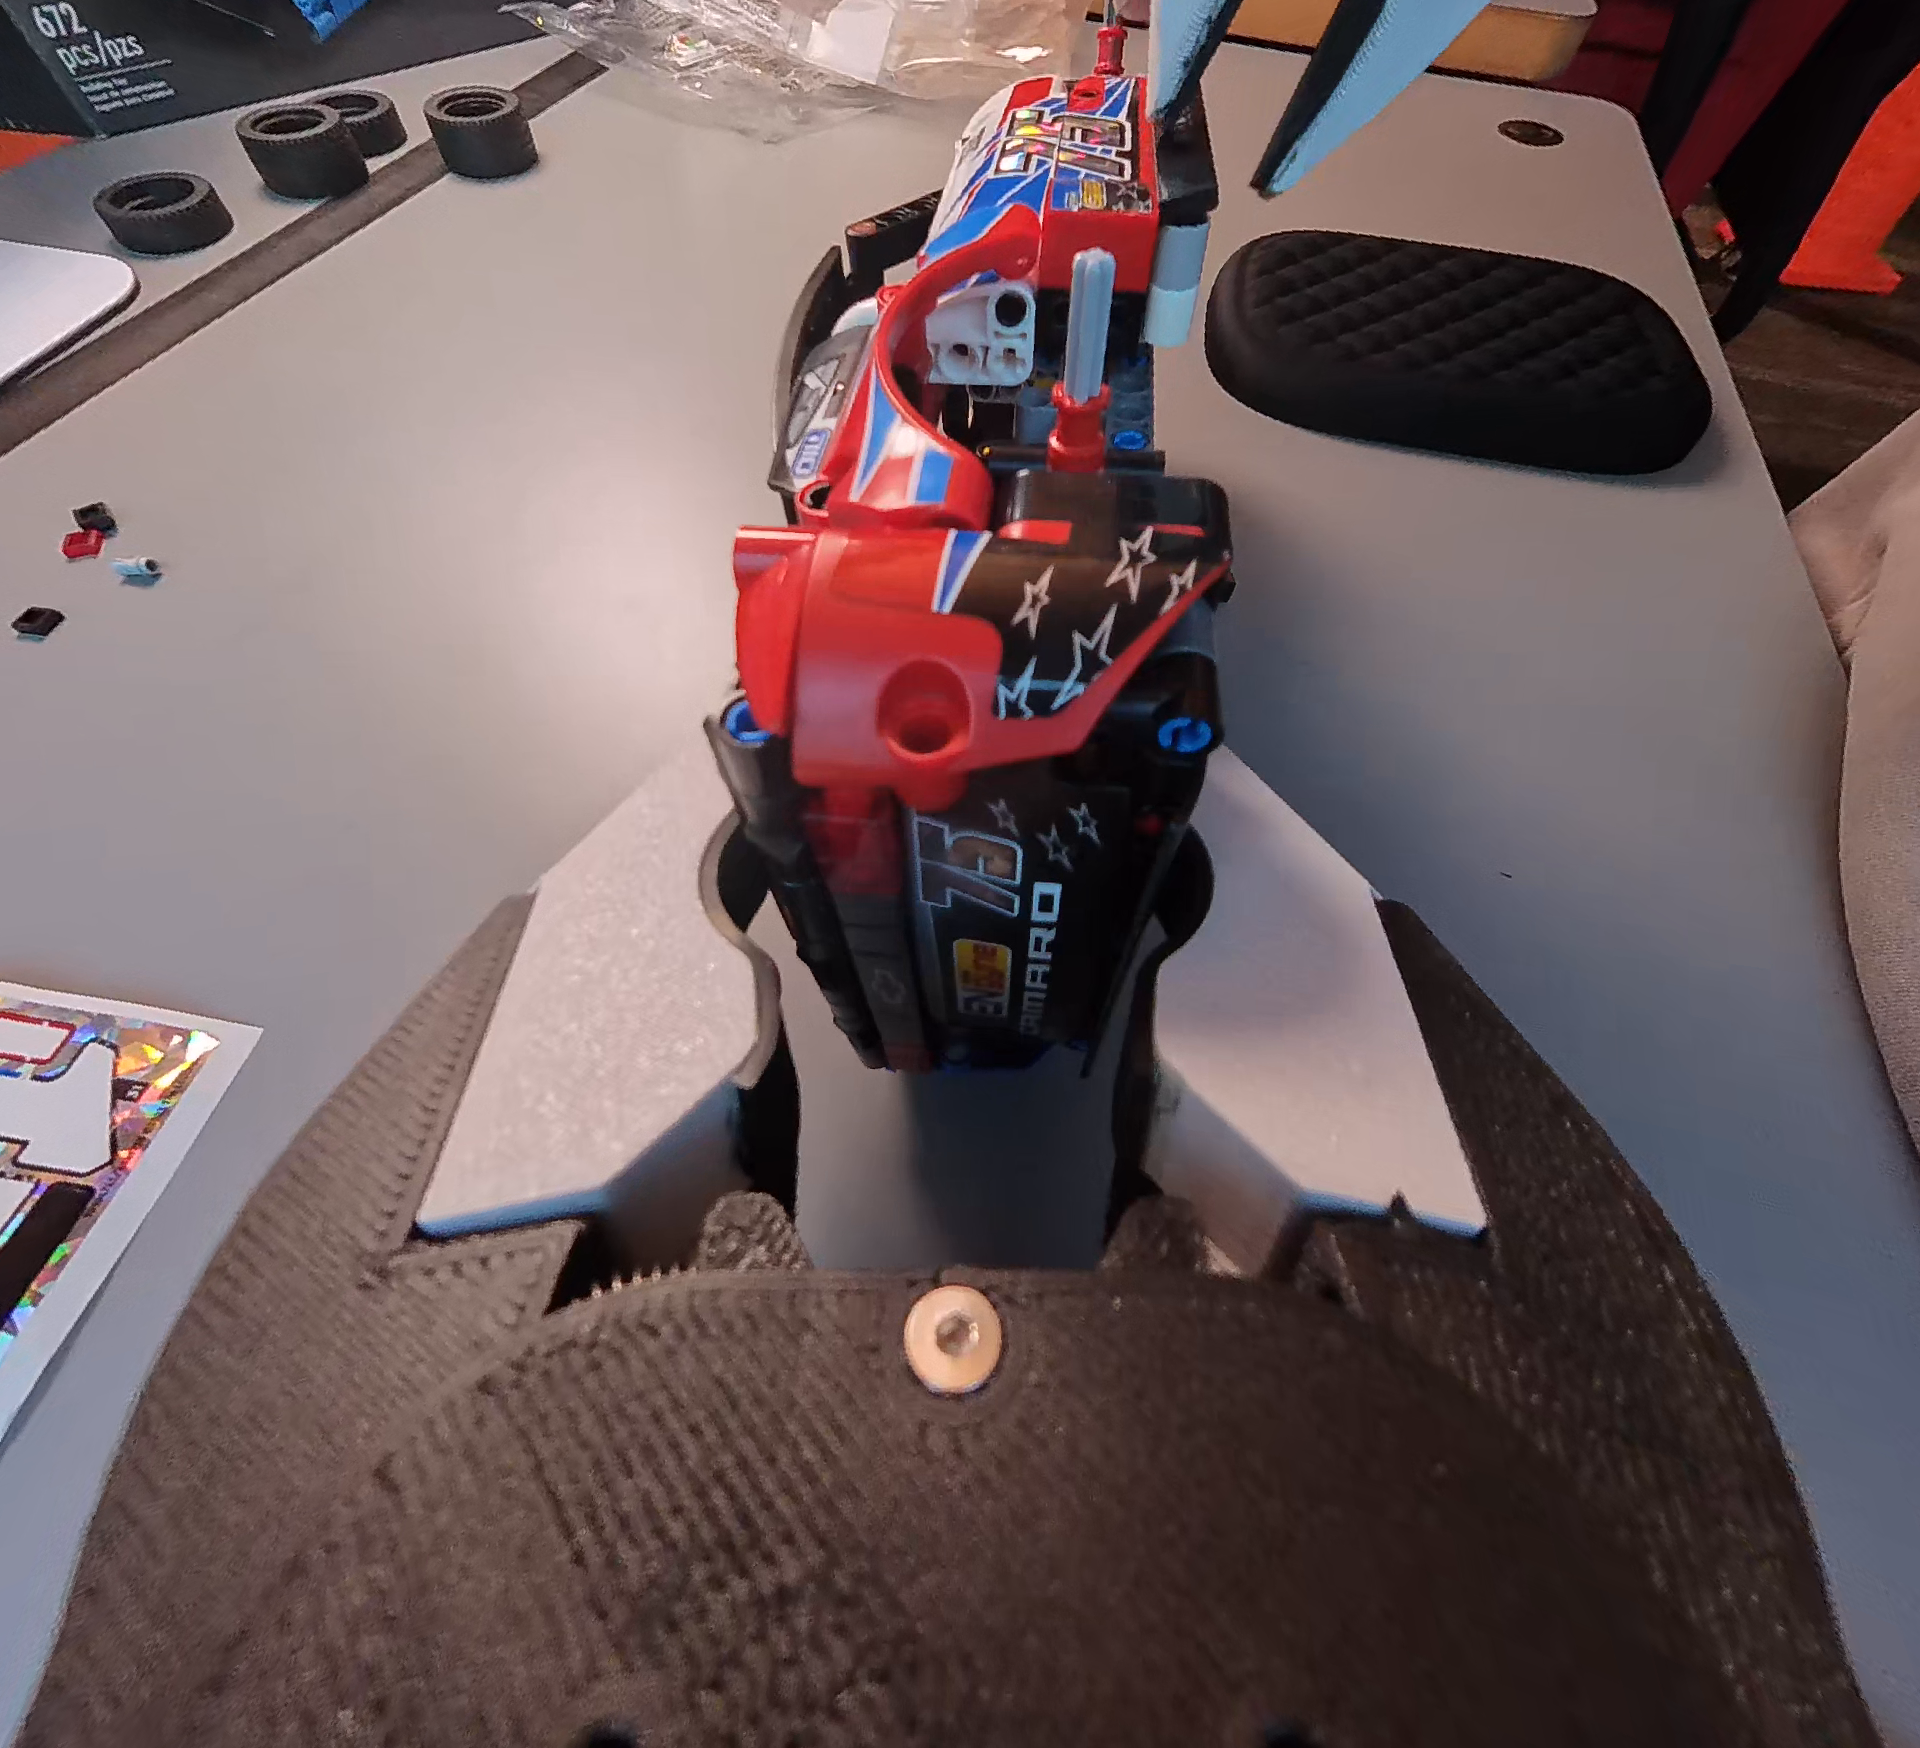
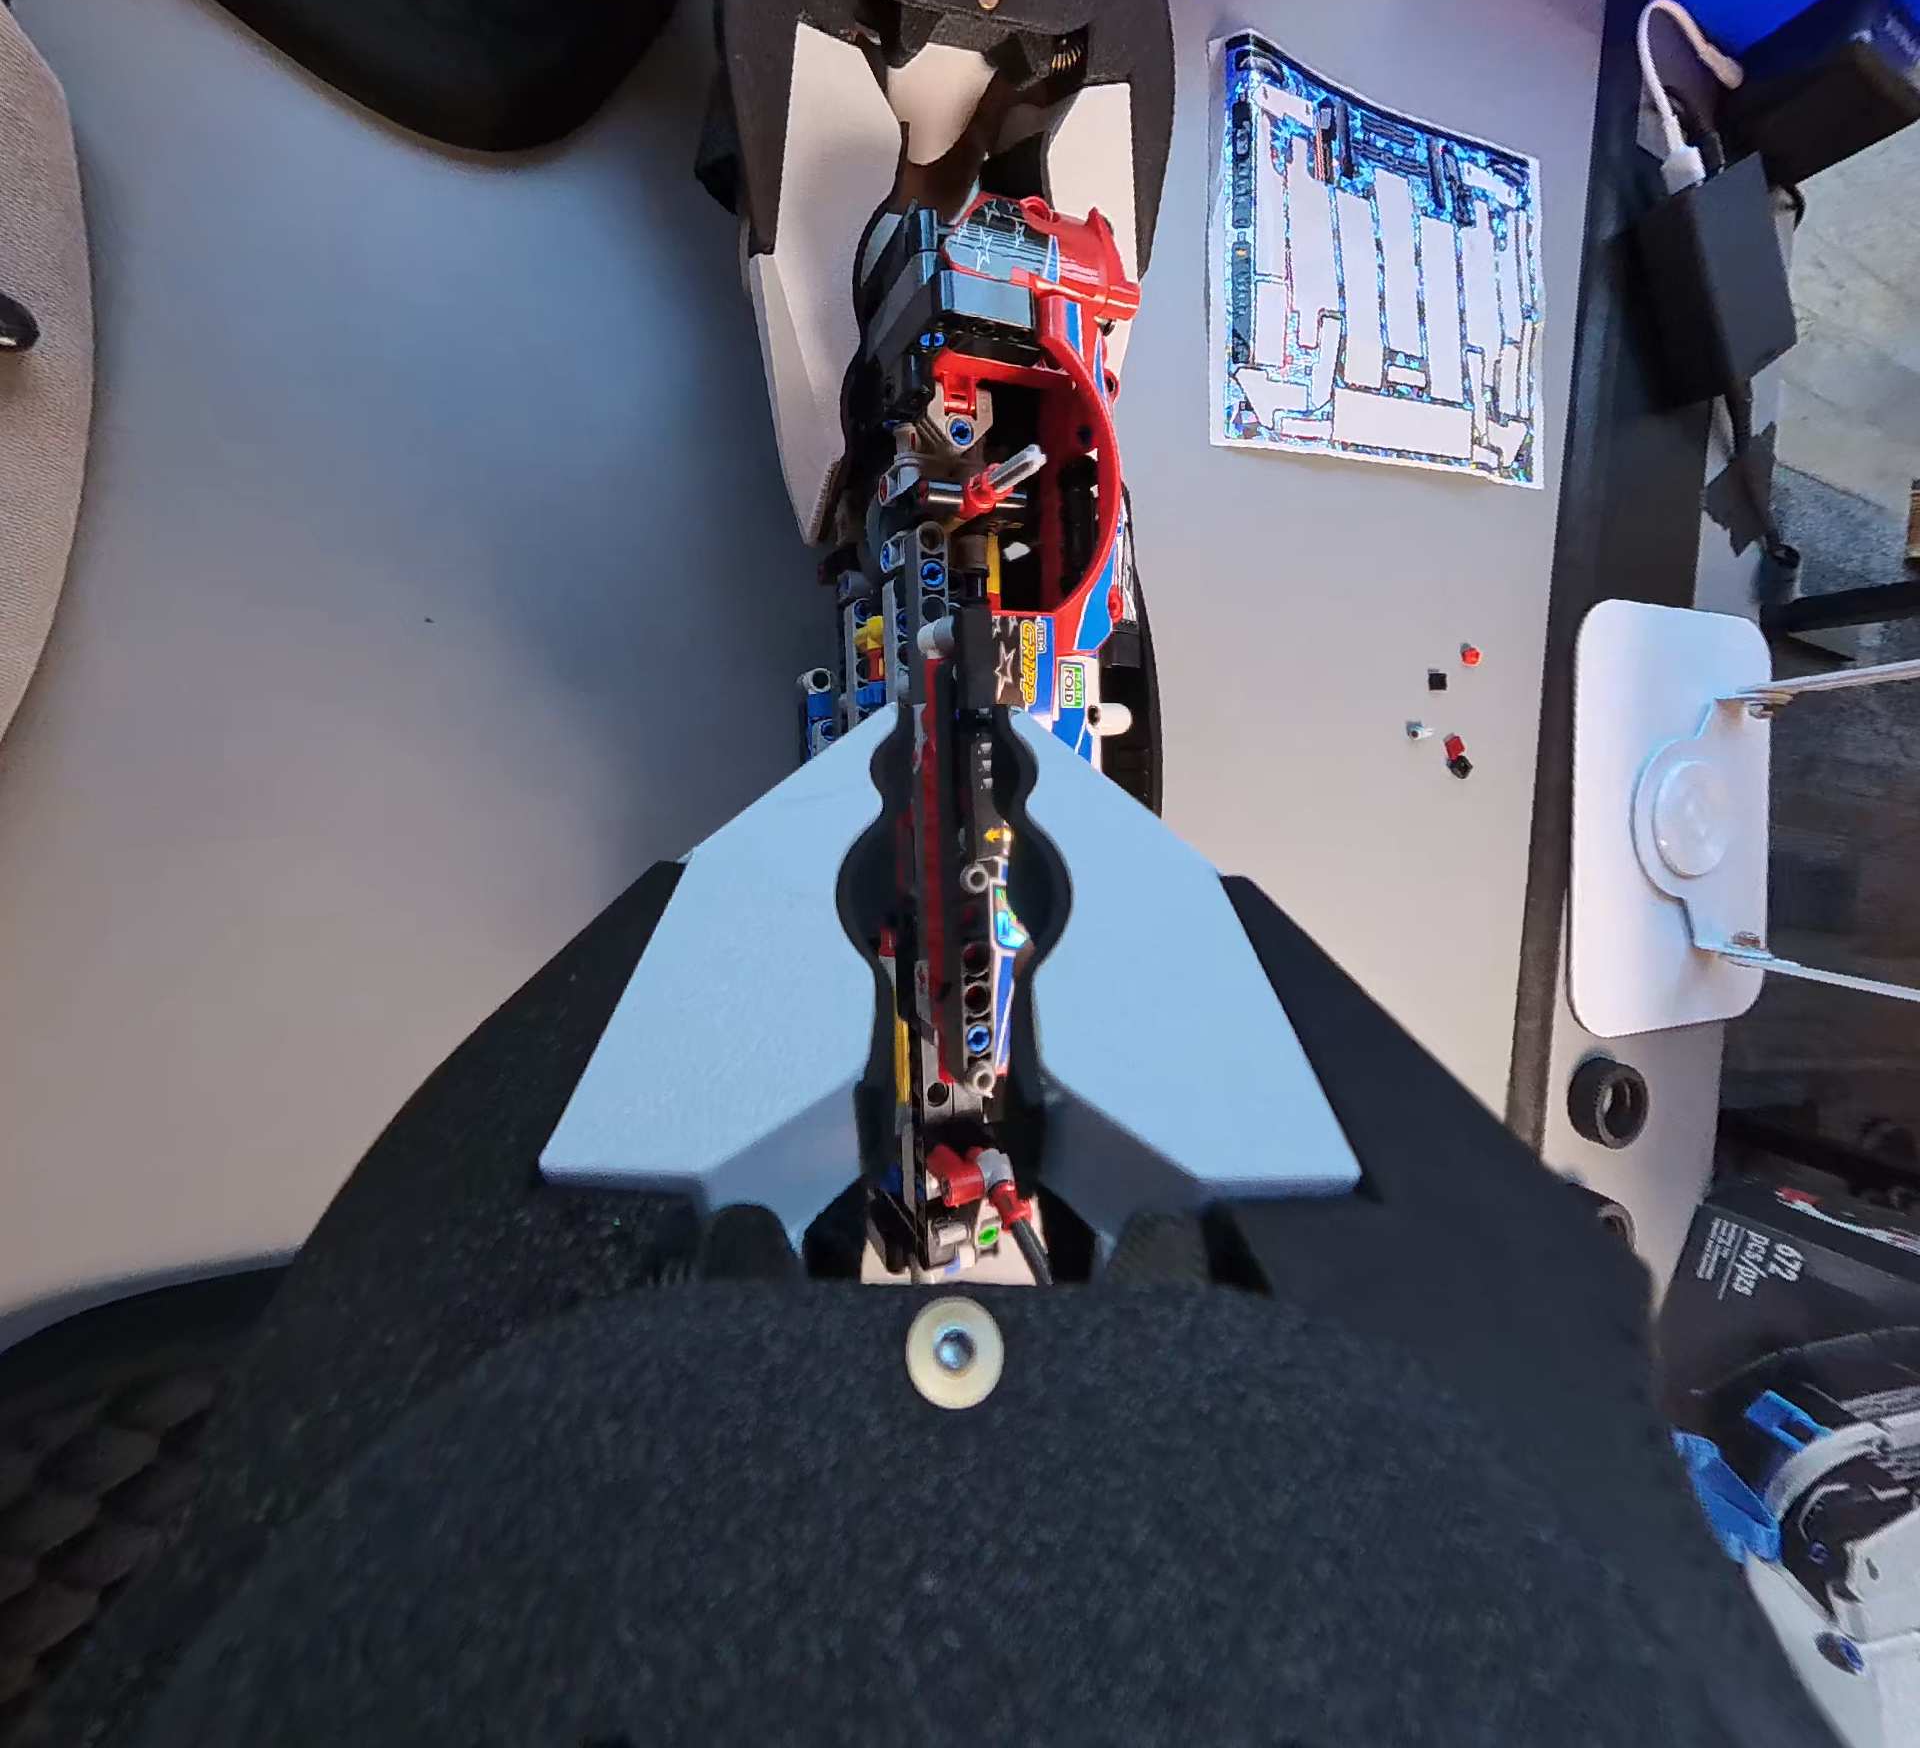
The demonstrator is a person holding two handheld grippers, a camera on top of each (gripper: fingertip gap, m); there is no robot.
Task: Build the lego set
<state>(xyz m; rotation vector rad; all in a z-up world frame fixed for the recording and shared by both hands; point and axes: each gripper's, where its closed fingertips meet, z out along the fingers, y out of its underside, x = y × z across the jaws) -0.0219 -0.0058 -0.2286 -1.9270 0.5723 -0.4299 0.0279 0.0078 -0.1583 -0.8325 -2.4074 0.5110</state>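
Both claws, left (image 1: 966, 950) and right (image 2: 951, 919), clench our red-and-black brick car body (image 1: 997, 555); we should keep it steady while fitting wheels.

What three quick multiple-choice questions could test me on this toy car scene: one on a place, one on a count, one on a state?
1. Where does the shiny sticker sheet lie?
A. On the box
B. On the grey table
C. Inside the plastic bag

2. How many loose black tyres show in the left wrist view?
A. Two
B. Six
C. Four

3. What is the left gripper doing?
A. Shut on the lego car
B. Open above the tyres
C. Holding the sticker sheet

Answers:
1. B, the sticker sheet lies flat on the grey table.
2. C, four tyres sit near the box.
3. A, the left gripper clamps the lego car.
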